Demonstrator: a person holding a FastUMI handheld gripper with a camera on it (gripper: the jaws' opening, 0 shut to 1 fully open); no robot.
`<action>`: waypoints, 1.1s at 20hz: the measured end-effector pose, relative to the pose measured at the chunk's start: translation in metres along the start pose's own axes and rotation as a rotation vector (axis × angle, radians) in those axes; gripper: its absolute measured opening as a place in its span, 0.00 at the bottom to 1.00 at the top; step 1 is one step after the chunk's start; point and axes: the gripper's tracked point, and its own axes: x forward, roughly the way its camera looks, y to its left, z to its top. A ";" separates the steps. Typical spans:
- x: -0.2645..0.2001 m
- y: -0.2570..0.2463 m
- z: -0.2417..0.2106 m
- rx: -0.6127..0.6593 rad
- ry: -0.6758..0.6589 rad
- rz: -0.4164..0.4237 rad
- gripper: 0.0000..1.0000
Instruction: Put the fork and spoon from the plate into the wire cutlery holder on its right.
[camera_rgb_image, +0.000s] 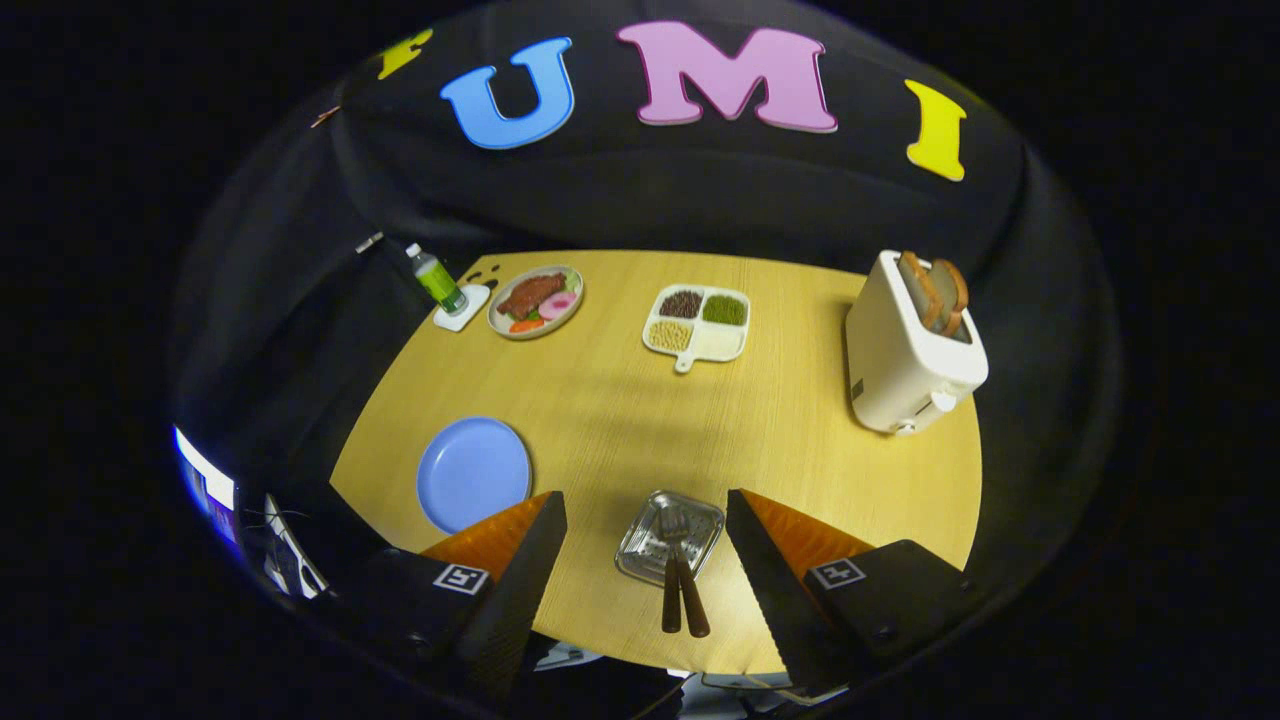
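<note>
The wire cutlery holder (636, 556) is a small metal basket on the wooden table, seen below and between my two fingers. The fork (668, 575) and the spoon (693, 605) rest in it side by side, their brown handles sticking out over its near rim. The blue plate (473, 473) lies to the left of the holder, just beyond my left finger, with nothing on it. My gripper (645, 495) hovers above the table's near side, open, with nothing held between its fingers.
A white toaster (910, 355) with bread slices stands at the far right. A white divided tray (698, 323) of beans sits mid-table at the back. A plate of food (536, 301) and a green bottle (437, 279) on a coaster stand at the far left.
</note>
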 end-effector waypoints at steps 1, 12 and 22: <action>-0.007 0.000 0.007 -0.017 -0.050 -0.003 1.00; -0.080 -0.005 0.072 -0.106 -0.532 -0.012 1.00; -0.102 0.007 0.088 -0.188 -0.654 0.060 0.99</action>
